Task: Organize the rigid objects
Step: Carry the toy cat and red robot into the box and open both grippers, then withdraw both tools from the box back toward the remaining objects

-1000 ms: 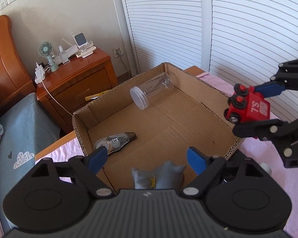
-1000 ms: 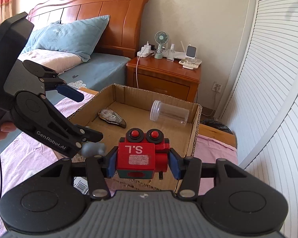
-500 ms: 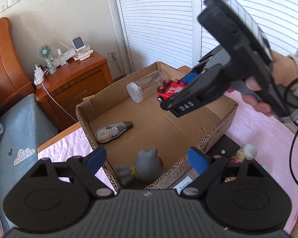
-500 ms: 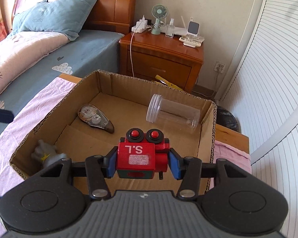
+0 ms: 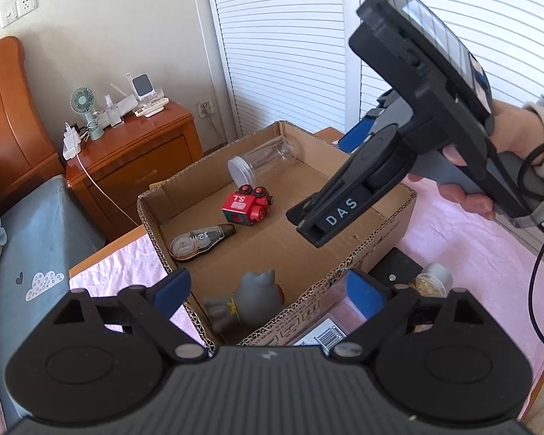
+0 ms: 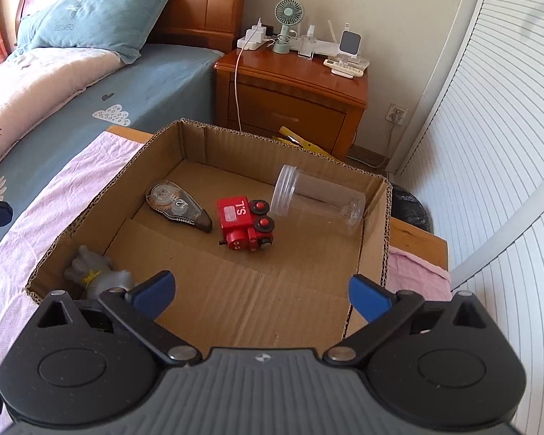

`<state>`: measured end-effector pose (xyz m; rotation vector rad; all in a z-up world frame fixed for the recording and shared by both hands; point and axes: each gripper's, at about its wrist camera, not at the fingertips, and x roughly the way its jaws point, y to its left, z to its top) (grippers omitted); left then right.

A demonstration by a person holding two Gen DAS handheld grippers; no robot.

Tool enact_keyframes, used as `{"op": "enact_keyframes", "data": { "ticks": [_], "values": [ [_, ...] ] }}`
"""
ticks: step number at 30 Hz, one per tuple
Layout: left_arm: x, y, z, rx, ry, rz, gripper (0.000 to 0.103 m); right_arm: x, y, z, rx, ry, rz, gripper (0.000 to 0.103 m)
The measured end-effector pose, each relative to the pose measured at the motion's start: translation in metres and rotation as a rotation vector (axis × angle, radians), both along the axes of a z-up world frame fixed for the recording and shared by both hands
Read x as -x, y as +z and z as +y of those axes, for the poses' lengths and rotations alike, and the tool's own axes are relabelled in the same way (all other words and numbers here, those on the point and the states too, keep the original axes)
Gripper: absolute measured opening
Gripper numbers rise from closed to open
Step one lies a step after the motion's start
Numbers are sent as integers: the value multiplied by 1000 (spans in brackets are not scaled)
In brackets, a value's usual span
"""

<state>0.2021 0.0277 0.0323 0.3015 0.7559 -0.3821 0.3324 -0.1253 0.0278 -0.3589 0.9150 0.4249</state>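
a pink cloth-covered table (image 6: 47,203) is seen beside a bed with a blue sheet, and on it an open brown corrugated cardboard box (image 6: 373,239) is set. behind the box a polished wooden nightstand (image 6: 297,90) is placed, on which a small green desk fan (image 6: 288,21) is stood. over the box's right side, in the left wrist view, the black right gripper (image 6: 259,291) is held in a hand (image 5: 486,166); its blue-padded jaws are spread wide apart and nothing is gripped between them. the black left gripper (image 5: 268,288) is held low at the near edge of the box, its blue-padded jaws likewise released and empty. inside the box, a clear cylindrical plastic jar (image 6: 319,199) with a ribbed mouth is laid on its side near the far wall. just in front of it, a red toy train engine (image 6: 244,223) marked with white letters is rested on the cardboard floor, near the middle of the box and very close to the jar's mouth; whether they touch cannot be told. a grey rubber animal figure (image 5: 248,299) is lodged in the near corner closest to the left gripper. a translucent teardrop-shaped correction tape dispenser (image 6: 177,206) is laid flat just beside the train, apart from it. outside the box, next to the left gripper, a small clear jar with a grey lid (image 5: 431,279) is partly seen.
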Motion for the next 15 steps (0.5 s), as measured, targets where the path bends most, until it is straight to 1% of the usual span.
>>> {"op": "enact_keyframes", "data": {
  "ticks": [8, 15],
  "values": [
    [19, 12, -6, -7, 7, -20, 93, 20, 15, -12, -20, -9, -22, 103],
    [38, 20, -7, 10, 45, -42, 94, 47, 30, -22, -48, -2, -56, 103]
  ]
}}
